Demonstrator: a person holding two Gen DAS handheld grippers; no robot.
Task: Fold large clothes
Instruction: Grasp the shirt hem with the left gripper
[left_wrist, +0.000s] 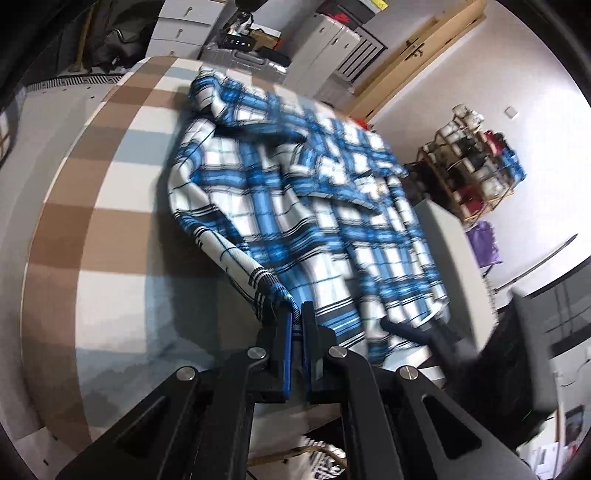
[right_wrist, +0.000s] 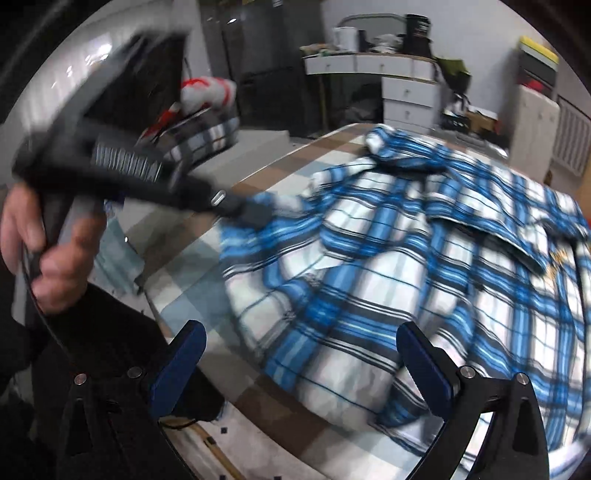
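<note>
Nearest the left wrist camera, the left gripper (left_wrist: 296, 308) has its blue-lined jaws pinched tight on a hem corner of the plaid shirt (left_wrist: 295, 192), and the cloth runs up from the table (left_wrist: 92, 229) in a taut ridge to the pads. Beside it, the right gripper (right_wrist: 301, 363) hangs with its jaws spread wide and nothing between them, just over the shirt's near edge. The step in hand looks like raising one edge to lay it over the body. To do it well, I judge the right gripper should take a matching point on the same hem, so both corners travel level and the fold line comes out straight rather than slanted.

Beyond the grippers, the shirt sprawls over most of the table: soft, thin woven cloth in blue, white and black checks, rumpled into loose ridges, with a flap lying across its far half. Under it the tablecloth is flat, in tan, white and pale blue squares. At the far left of the right wrist view, a hand (right_wrist: 48, 254) grips the left tool's handle.
</note>
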